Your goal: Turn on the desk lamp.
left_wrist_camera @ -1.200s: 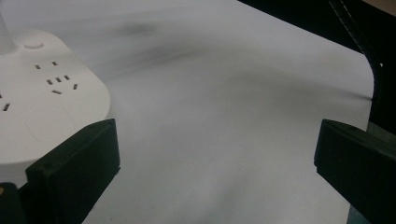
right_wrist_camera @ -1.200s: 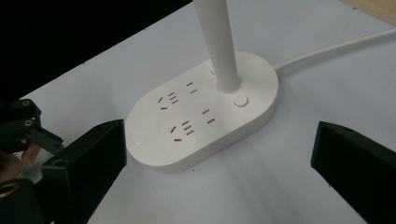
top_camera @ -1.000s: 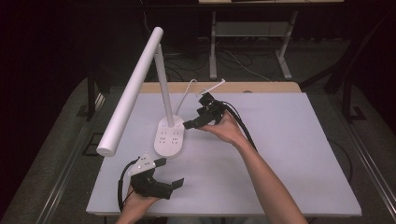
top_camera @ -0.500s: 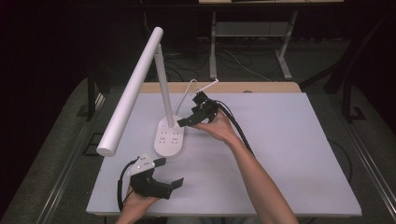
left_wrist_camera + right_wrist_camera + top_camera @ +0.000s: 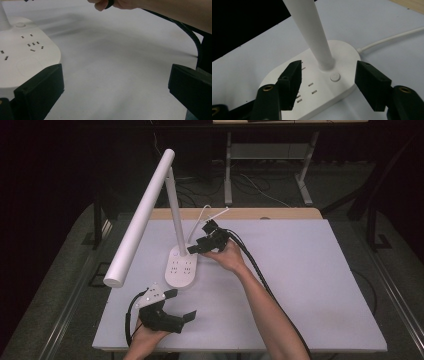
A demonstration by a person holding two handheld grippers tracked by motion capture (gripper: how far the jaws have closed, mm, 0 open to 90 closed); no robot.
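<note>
So the step in hand looks like going for the power button on the desk lamp, the little round one on the white base right at the foot of the stem. The lamp sits at the left-middle of the table, its base doubling as a socket strip, cord trailing off behind. The right gripper hangs just over the base at the stem end; its jaws have just been closing in and now stand about half apart with nothing pinched, the button showing in the gap between them in the right gripper view. The left gripper just sits wide open near the front edge, gripping nothing, beside the base's near end. My guess for the next move: narrow the jaws some more and bring one tip straight down on that button, staying clear of the stem so it doesn't shove the whole lamp sideways.
</note>
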